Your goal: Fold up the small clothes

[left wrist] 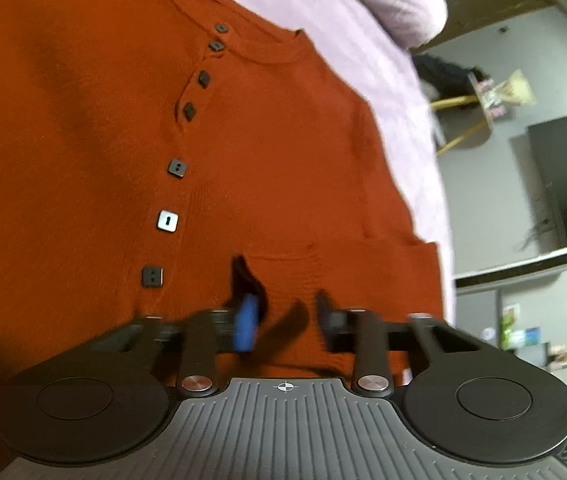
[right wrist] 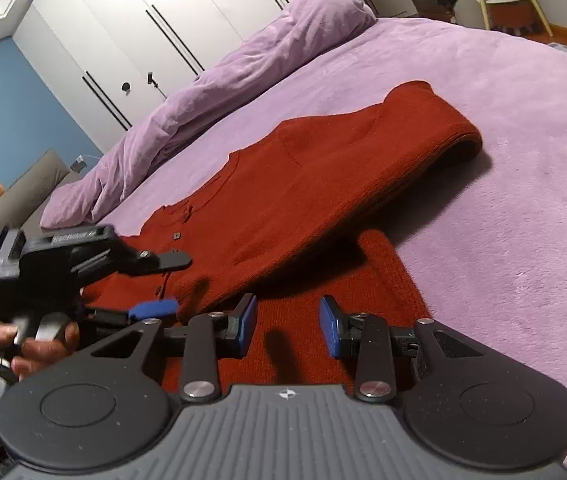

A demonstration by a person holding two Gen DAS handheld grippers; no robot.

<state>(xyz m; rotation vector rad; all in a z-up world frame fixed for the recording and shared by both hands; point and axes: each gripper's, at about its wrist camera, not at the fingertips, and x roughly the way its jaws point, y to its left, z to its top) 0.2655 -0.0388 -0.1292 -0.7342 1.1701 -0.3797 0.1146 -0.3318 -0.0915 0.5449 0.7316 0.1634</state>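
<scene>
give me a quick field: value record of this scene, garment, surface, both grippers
garment: rust-red buttoned sweater, lying on the bed, one side folded over the body
buttons: dark square buttons in a row down the front
surface: purple bedspread
left gripper: open, over the sweater's hem, blurred
right gripper: open, over the sweater's near edge, holding nothing
background: rumpled purple duvet, white wardrobe doors

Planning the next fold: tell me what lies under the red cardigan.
The red cardigan lies on the purple bedspread, one side folded over itself. Bedspread shows all round it; whatever is directly beneath the fabric is covered.
</scene>
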